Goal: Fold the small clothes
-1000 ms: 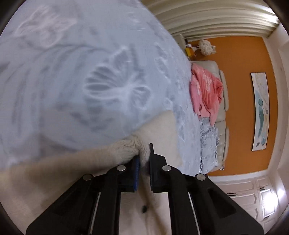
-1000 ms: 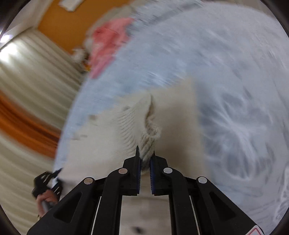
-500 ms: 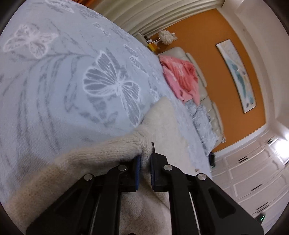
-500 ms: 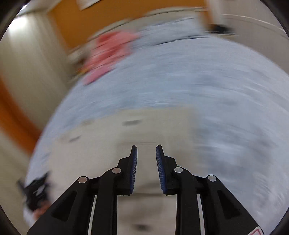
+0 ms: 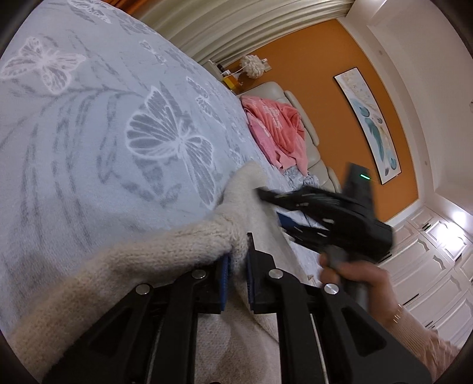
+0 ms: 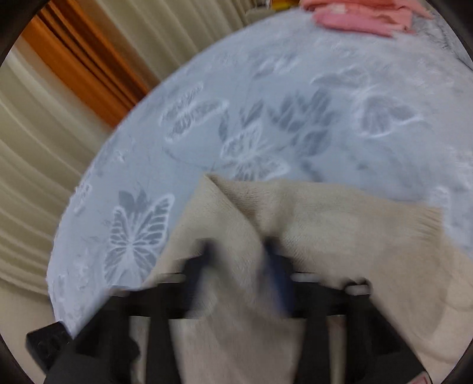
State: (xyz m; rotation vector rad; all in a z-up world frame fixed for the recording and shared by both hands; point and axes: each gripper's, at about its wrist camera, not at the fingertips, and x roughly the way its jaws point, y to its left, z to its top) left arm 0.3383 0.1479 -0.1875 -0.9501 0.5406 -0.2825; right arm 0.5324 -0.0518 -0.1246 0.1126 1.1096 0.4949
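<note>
Left hand-held gripper point(image 5: 236, 265) clamped tight on a bunched edge of the cream knitted sweater point(image 5: 165, 260), lifting that edge a little off the bed. Right hand-held gripper point(image 6: 236, 265) blurred, jaws apart, nothing pinched; sweater lies under them. Sweater is spread on the pale blue bedspread with grey butterfly print point(image 5: 88, 133). Judgement: soft, light, limp knit, stretches and sags, not fragile; best grabbed at the ribbed hem or cuff point(image 6: 425, 224), corners rather than mid-panel. Room: pleated beige curtains point(image 5: 236, 26), orange wall point(image 5: 325, 97), pink garment point(image 5: 275, 130) on a pale sofa point(image 5: 313, 147).
</note>
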